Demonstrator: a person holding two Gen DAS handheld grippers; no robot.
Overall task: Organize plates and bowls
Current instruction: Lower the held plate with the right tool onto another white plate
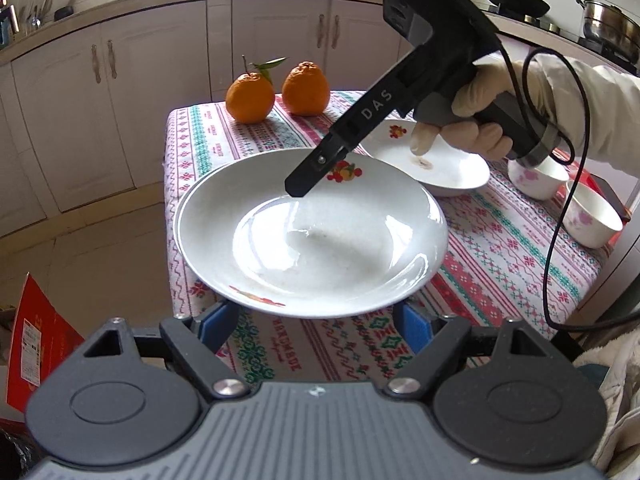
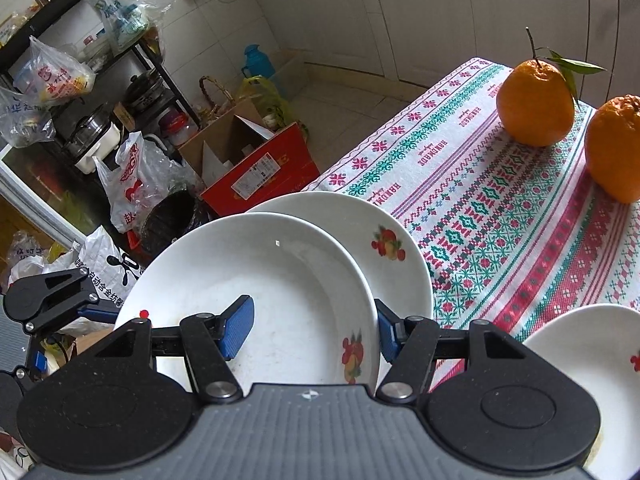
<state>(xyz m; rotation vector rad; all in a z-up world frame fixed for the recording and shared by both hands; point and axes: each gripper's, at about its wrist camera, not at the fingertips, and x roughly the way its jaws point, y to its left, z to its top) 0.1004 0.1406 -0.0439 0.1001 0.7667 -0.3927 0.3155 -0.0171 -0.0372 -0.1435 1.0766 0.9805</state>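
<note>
A white plate with fruit prints [image 1: 312, 232] fills the middle of the left wrist view, raised above the patterned tablecloth [image 1: 500, 256]. My left gripper [image 1: 316, 330] is open, its blue pads under the plate's near rim. My right gripper [image 2: 316, 330] is open with its jaws astride the rim of that top plate [image 2: 260, 292], one pad inside and one outside; its finger also shows in the left wrist view [image 1: 316, 168]. A second plate [image 2: 384, 248] lies beneath it. Another plate [image 1: 436, 160] and two small flowered bowls [image 1: 536, 178] [image 1: 592, 216] sit to the right.
Two oranges [image 1: 250, 98] [image 1: 306, 88] stand at the table's far end. The table's left edge drops to the floor, where a red box [image 2: 260, 172], bags and a cluttered shelf [image 2: 80, 80] stand. Kitchen cabinets [image 1: 120, 100] are behind.
</note>
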